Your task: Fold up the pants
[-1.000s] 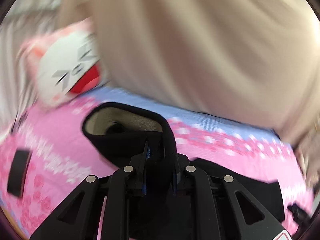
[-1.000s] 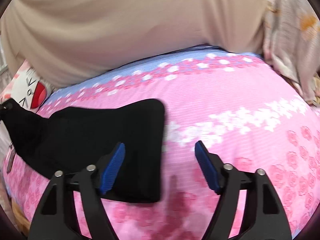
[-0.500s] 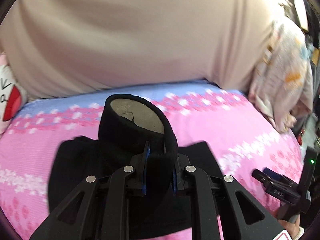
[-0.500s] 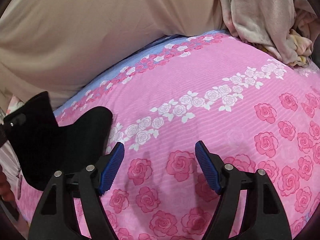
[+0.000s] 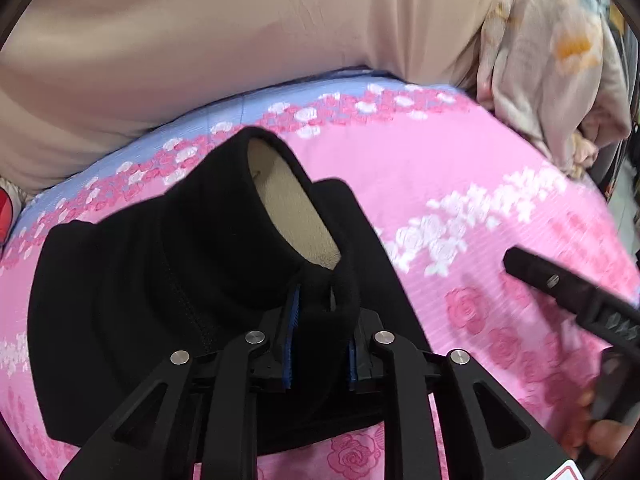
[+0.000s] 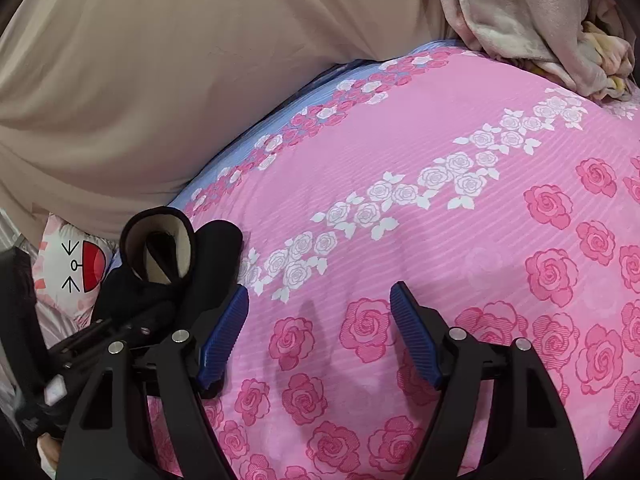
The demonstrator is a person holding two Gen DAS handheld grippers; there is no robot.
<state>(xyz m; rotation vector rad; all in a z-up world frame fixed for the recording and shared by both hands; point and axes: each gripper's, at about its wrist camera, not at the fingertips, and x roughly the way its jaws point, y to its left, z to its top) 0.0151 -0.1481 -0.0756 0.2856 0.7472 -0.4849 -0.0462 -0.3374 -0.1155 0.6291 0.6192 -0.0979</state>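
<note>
- The black pants (image 5: 132,300) lie bunched on the bed's pink rose-print bedsheet (image 6: 460,240), one cuff standing up and showing a cream fleece lining (image 5: 288,208).
- The left hand-held gripper (image 5: 320,344) pinches that thick cuff; its jaws are opening, fabric between the pads.
- The right hand-held gripper (image 6: 320,340) is spread wide and empty, over bare sheet just beside the pants.
- Judgement: lay the cuff flat on the layer beneath before releasing fully, edges matched; bulky fleece tends to spring back, so smooth it.
- A beige pillow (image 5: 240,32) sits behind.
</note>
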